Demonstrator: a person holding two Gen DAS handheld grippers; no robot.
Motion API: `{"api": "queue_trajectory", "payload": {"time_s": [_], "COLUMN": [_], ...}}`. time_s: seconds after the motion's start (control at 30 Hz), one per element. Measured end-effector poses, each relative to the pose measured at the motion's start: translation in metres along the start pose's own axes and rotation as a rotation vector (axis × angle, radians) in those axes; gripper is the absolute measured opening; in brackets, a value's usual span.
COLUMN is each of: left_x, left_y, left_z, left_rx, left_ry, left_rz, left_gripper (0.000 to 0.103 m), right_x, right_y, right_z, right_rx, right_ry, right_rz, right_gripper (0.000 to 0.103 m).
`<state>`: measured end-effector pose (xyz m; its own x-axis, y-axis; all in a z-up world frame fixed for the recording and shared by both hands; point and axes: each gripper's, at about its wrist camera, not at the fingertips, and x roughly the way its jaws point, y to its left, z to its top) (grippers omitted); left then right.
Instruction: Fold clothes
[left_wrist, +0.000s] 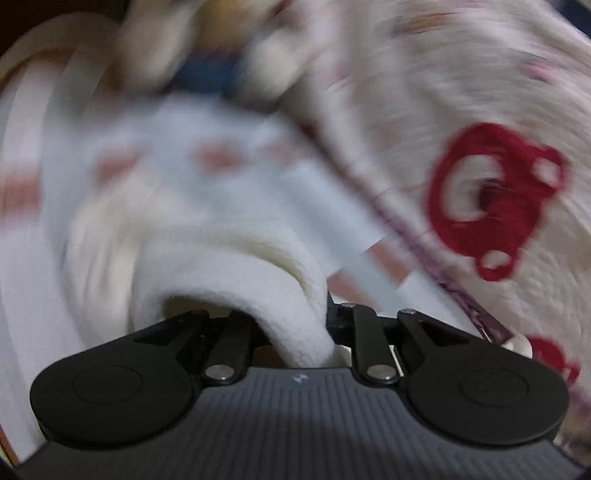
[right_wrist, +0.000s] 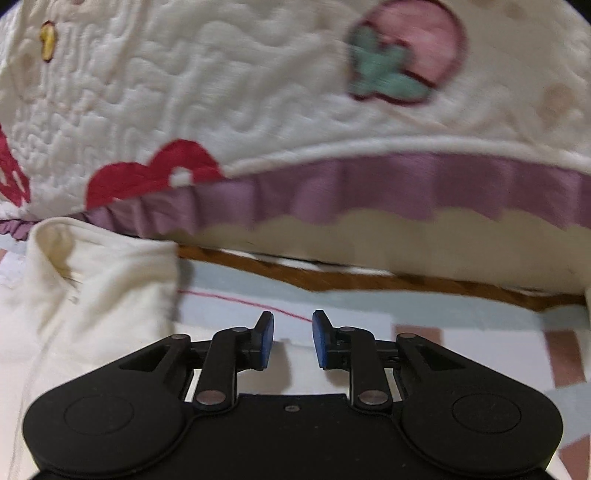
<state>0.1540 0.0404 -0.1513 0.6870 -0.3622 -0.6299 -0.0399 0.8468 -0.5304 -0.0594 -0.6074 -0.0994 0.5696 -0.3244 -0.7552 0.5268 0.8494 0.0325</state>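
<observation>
— Where was the garment (left_wrist: 236, 266)?

— Bunched in my left gripper (left_wrist: 295, 332), a thick cream fold pinched between the jaws (the fingertips were buried in it, and that view was blurred). The rest lay on the patchwork sheet (right_wrist: 369, 306), its corner near the edge of the quilt (right_wrist: 258, 110).

— And your right gripper (right_wrist: 293, 339)?

— Spread, holding nothing, hovering over the sheet just beside the cloth.

— How would it handle?

— Soft, light and floppy, I judged; it would sag from one pinch. I'd have taken a hem or corner, not the middle.
</observation>
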Motion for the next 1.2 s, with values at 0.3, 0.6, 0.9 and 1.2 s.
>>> {"api": "queue_trajectory", "payload": {"time_s": [0.3,0.6,0.9,1.2], "left_x": [-0.015,-0.051,-0.055,-0.041], "left_y": [-0.014,0.021,0.115,0.112], "left_z": [0.0,0.022,0.004,0.003], "left_rx": [0.099,-0.085,-0.654,-0.543], "left_ry": [-0.086,0.042,0.161,0.09], "left_rz": [0.074,-0.04,-0.136,-0.004], "left_gripper": [0.018,0.025,0.041,0.059], "right_x": [-0.012,-0.006,-0.011,-0.026], "right_y": [-0.042,-0.057,-0.046,-0.014], "right_z": [-0.032,-0.047,-0.051,-0.047], "right_rx": [0.027,-0.018,-0.094,-0.129], "right_ry": [0.039,0.104,0.104,0.048], "right_rz": [-0.071,-0.132,-0.162,-0.102], "right_gripper": [0.032,0.041,0.042,0.042]}}
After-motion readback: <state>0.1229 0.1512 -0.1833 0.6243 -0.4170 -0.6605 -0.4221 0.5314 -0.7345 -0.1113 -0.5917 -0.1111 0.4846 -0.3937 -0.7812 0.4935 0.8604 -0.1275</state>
